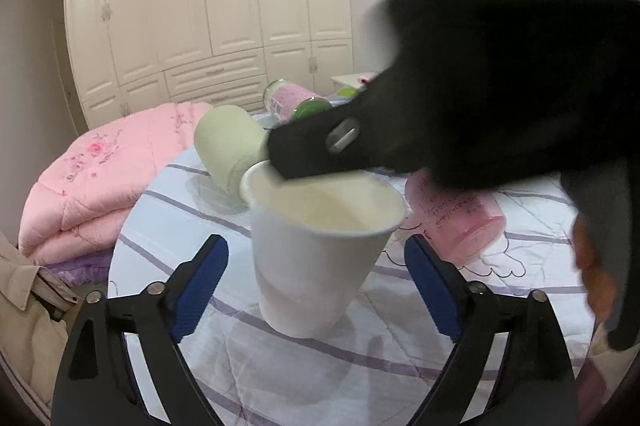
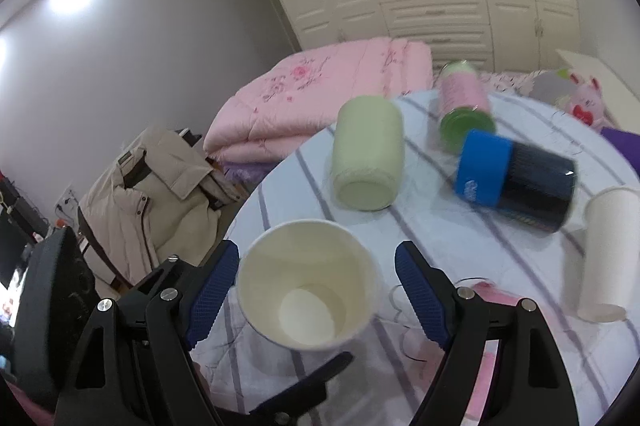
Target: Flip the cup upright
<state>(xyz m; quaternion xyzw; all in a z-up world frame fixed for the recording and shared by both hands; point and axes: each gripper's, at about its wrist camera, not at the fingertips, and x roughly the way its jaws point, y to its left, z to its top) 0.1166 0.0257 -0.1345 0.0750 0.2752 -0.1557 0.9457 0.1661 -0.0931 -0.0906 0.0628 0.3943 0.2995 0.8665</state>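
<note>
A white paper cup stands upright, mouth up, on the striped cloth of a round table. My left gripper is open, its blue pads either side of the cup and apart from it. In the right wrist view the same cup sits between the open blue pads of my right gripper, none touching it clearly. The right gripper's black body hangs over the cup's far rim in the left wrist view.
Lying on the table: a pale green cup, a green-and-pink bottle, a blue-and-black cup and a pink cup. Another white paper cup stands inverted at right. A pink quilt and beige jacket lie beyond the table's left edge.
</note>
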